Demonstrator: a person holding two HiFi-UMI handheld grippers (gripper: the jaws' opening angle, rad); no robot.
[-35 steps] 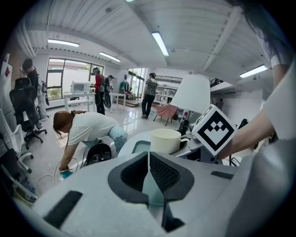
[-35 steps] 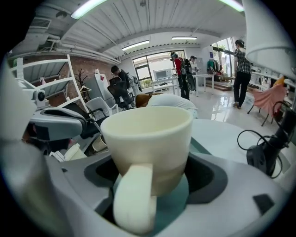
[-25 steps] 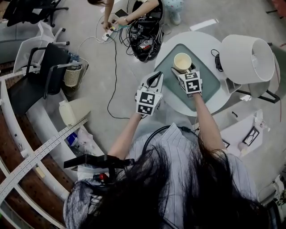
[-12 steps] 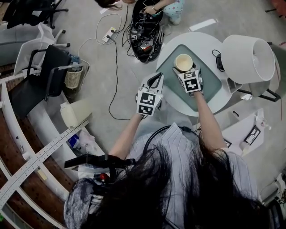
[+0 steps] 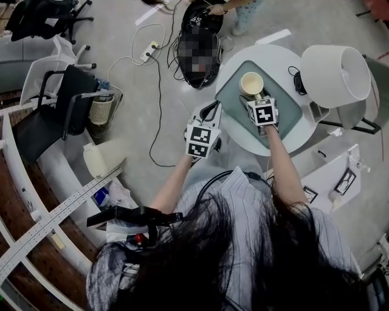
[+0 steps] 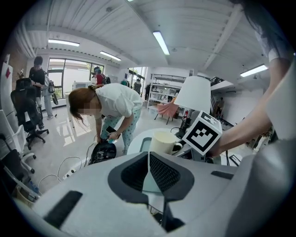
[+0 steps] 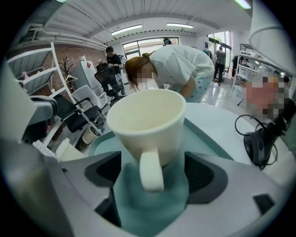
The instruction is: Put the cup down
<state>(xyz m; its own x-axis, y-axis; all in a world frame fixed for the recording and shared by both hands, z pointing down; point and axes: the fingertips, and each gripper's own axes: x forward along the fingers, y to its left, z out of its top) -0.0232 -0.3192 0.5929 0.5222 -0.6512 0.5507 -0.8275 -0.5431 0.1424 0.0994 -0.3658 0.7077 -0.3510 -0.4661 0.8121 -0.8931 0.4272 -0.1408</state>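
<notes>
bright, even indoor light from ceiling strips (image 6: pixel 161 42) and windows (image 6: pixel 69 76); window glare washed out. shadows soft. both gripper views fisheye, edges bent, corners black. cup (image 7: pixel 145 125) handle smeared close to lens, perhaps motion blur. head view sharp, colours muted.

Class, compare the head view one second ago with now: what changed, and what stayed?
Only the person at the top moved: their hands left the power strip and went right. The cup stays on the teal mat, the right gripper at its handle, jaws apart now; the left gripper keeps its place beside the table.
</notes>
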